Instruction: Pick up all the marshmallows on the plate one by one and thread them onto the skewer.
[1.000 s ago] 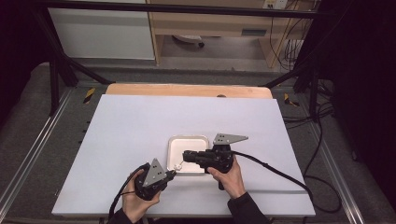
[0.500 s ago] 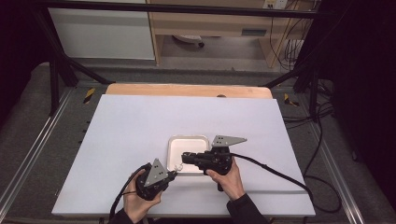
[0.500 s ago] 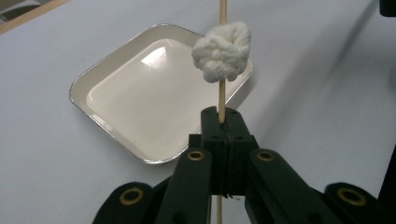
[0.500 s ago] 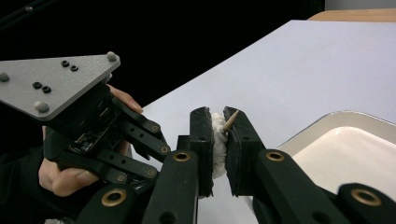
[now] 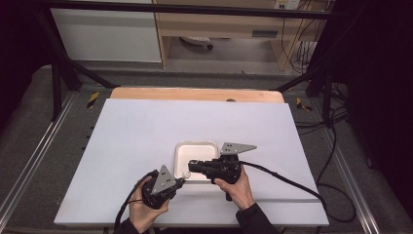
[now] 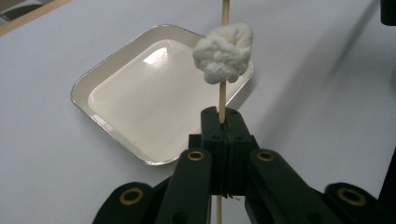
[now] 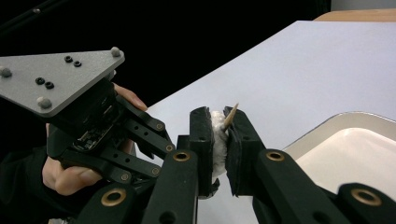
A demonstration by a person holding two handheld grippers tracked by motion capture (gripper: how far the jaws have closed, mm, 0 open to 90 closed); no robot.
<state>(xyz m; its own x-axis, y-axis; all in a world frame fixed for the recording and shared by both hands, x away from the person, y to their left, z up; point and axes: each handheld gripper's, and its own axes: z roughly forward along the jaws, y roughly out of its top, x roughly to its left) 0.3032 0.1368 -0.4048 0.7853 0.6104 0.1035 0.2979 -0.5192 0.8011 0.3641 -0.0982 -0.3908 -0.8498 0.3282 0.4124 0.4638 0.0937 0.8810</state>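
Marshmallow (image 6: pixel 224 52) sat threaded on a wooden skewer (image 6: pixel 221 100) pinched upright by the left gripper (image 6: pixel 221 123), while the right gripper (image 7: pixel 218 135) fingers squeezed it at the tip, seemingly mid-pull, removal into the empty tray (image 6: pixel 121 88) remaining, with open worktop (image 5: pixel 146 126) all around.

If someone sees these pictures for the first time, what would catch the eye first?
Probably the white fluffy lump threaded on a thin wooden skewer, which the left gripper clamps upright. In the right gripper view, the right gripper squeezes that lump, the skewer's tip poking out above. Just behind lies an empty cream tray, near the front of the white table.
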